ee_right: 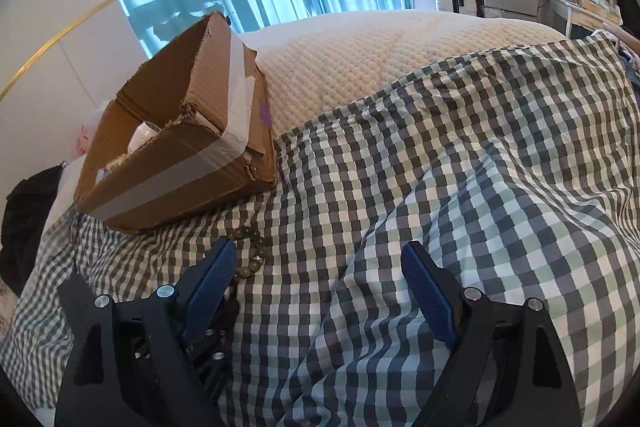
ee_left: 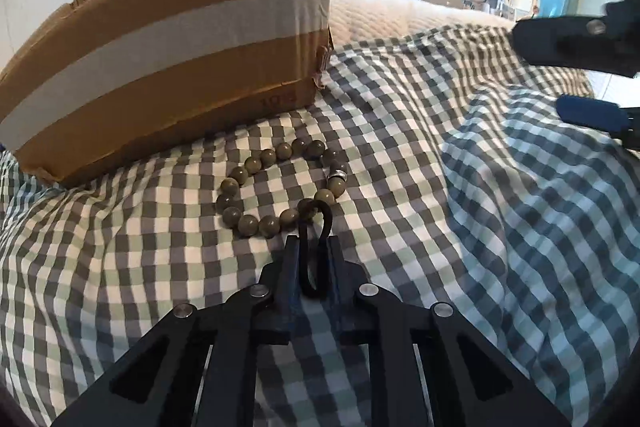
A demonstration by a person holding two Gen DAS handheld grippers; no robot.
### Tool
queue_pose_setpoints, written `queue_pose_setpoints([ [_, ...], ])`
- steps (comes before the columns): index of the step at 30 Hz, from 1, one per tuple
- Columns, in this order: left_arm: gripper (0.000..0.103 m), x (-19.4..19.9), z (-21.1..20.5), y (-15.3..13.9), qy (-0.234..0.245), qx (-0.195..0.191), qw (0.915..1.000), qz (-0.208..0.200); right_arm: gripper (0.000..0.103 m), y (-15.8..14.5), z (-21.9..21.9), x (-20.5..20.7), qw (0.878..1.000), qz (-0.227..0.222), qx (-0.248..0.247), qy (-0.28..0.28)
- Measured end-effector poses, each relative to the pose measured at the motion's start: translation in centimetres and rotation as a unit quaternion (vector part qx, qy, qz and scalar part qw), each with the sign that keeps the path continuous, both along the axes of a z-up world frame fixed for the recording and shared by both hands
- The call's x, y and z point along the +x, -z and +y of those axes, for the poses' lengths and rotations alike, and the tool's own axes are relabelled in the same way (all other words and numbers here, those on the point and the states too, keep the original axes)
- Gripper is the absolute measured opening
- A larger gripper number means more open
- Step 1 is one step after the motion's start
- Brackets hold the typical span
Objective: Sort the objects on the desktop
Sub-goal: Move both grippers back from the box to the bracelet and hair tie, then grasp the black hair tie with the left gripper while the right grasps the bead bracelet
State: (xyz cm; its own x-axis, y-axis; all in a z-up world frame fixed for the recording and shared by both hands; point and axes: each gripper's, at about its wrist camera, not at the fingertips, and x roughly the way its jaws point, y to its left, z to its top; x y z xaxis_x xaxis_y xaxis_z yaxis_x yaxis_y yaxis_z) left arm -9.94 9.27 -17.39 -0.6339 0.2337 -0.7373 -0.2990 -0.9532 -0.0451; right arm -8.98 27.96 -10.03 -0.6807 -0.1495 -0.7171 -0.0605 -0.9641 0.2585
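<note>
Beads on a bracelet (ee_left: 280, 187) lie looped on the checked cover (ee_left: 440, 227), just before the cardboard box (ee_left: 168, 59). From the left wrist view, the left gripper (ee_left: 314, 223) is clenched on the near arc of the strand, one bead caught between its thin tips. A steady lift clear of the box wall before release should serve best. Faint digits on the box cannot be read.

From the right wrist view, the right gripper (ee_right: 320, 251) hangs released, nothing between its blue pads (ee_right: 428, 291); the bracelet lies left of it, the open box beyond.
</note>
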Motion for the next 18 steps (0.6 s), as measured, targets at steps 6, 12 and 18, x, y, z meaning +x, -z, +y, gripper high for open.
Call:
queue_pose_setpoints([
  [6, 0.009, 0.3, -2.5, -1.2, -0.025, 0.041, 0.9988, 0.008, 0.084, 0.7, -1.1, -0.4, 1.000, -0.012, 0.014, -0.008],
  [12, 0.009, -0.2, -6.1, -3.1, -0.079, 0.088, 0.9926, 0.031, 0.084, 1.6, -3.3, -1.1, 0.999, -0.028, 0.030, -0.035],
  [18, 0.009, -1.2, -8.6, -3.2, -0.117, 0.101, 0.9877, 0.026, 0.066, 4.5, -5.6, -4.1, 0.997, -0.071, 0.000, -0.044],
])
